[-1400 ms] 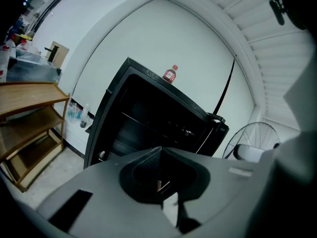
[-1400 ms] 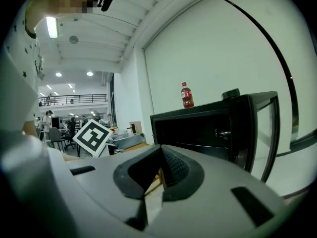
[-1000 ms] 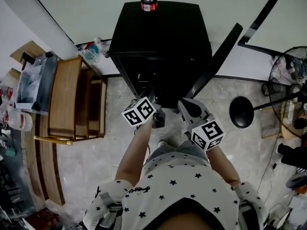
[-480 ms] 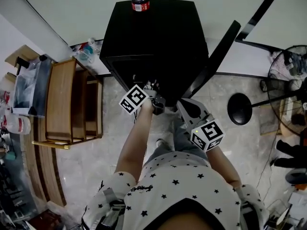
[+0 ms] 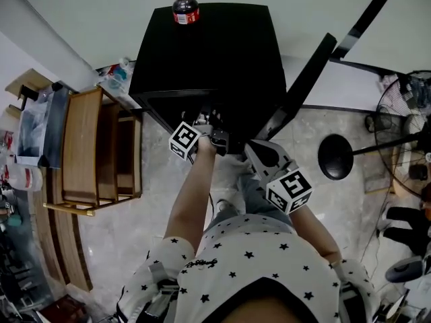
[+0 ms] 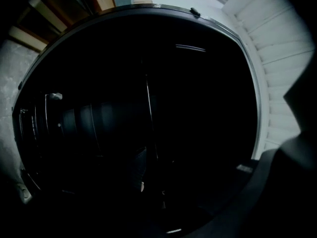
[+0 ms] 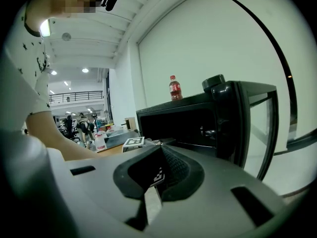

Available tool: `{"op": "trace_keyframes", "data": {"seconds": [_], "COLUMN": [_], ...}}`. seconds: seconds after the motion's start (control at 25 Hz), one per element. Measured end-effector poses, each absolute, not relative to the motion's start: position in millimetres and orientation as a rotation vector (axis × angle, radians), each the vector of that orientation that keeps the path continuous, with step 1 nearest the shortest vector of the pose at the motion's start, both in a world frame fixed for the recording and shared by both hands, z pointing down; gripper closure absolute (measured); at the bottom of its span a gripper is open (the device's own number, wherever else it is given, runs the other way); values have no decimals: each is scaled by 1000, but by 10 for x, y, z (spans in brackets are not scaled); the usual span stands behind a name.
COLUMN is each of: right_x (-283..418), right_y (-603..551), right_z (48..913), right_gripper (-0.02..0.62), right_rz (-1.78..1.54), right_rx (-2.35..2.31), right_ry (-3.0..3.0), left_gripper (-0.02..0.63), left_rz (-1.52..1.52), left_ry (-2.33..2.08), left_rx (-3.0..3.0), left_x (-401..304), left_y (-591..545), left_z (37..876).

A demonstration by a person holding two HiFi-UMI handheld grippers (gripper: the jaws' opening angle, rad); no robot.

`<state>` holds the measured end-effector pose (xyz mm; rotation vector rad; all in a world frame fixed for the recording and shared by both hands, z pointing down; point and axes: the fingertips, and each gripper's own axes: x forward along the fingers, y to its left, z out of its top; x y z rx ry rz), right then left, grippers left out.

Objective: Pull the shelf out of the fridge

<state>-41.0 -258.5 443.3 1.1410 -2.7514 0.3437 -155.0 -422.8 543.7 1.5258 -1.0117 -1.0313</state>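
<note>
Pointing into the fridge (image 5: 222,46), left tool (image 5: 209,121): jaws just opened, too dark to see what's between
Right tool (image 7: 159,150): jaws together, empty

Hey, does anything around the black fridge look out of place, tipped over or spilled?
Nothing stands out. The cola bottle stands upright on the fridge, near its back edge, and the fridge door hangs open. No spill shows on the floor in front.
</note>
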Motion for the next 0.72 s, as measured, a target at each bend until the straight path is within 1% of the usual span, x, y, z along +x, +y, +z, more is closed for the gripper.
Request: {"op": "trace_keyframes", "data": {"seconds": [0.16,0.56,0.6,0.72], "right_x": [-405,-364,-362,-361], "right_y": [-2664,-2786,-2790,-2792], "right_z": [4444,4484,4486,4488], "right_gripper": [601,601,601,601], "right_rz": [345,354,354,355], "right_rx": [1122,1091,1090,1087], "right_ry": [-2755,-2749,-2750,-2751], "left_gripper": [430,433,452,539], "left_rz": [-1076,-1119,-1111,-1094], "left_ry": [-1006,-1051,-1057,-1076], "left_rx": [1484,1414,1422,1453], "left_x": [-1547,-1579,-1569,-1544], "left_y": [-4396,-4748,-4765,-4787], "left_z": [5505,5596,5588,5543]}}
